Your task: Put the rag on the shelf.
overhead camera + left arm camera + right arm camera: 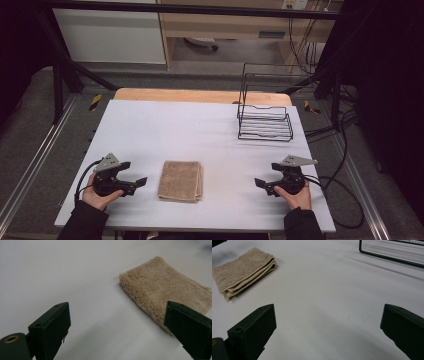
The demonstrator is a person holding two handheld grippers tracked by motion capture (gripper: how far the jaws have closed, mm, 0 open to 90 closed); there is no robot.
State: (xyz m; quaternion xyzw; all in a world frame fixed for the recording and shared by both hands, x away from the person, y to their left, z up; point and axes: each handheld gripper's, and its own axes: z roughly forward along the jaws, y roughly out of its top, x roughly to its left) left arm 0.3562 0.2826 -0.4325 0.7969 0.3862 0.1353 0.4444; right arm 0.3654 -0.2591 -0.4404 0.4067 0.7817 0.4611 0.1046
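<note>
The folded towel [180,180] lies low centre of the frame on the bench [200,130], between both tongs. Left tongs [133,182] and right tongs [262,185] gape apart, empty, either side.

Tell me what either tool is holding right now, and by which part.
Nothing: left tool and right tool are open, apart from the folded tan terry towel.

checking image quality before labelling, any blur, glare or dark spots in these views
High view: even light on the table, surroundings dark, folded towel sharp. Left gripper view: towel crisp, far table washed out. Right gripper view: wire rack slightly soft, faint jaw shadows near the bottom.
</note>
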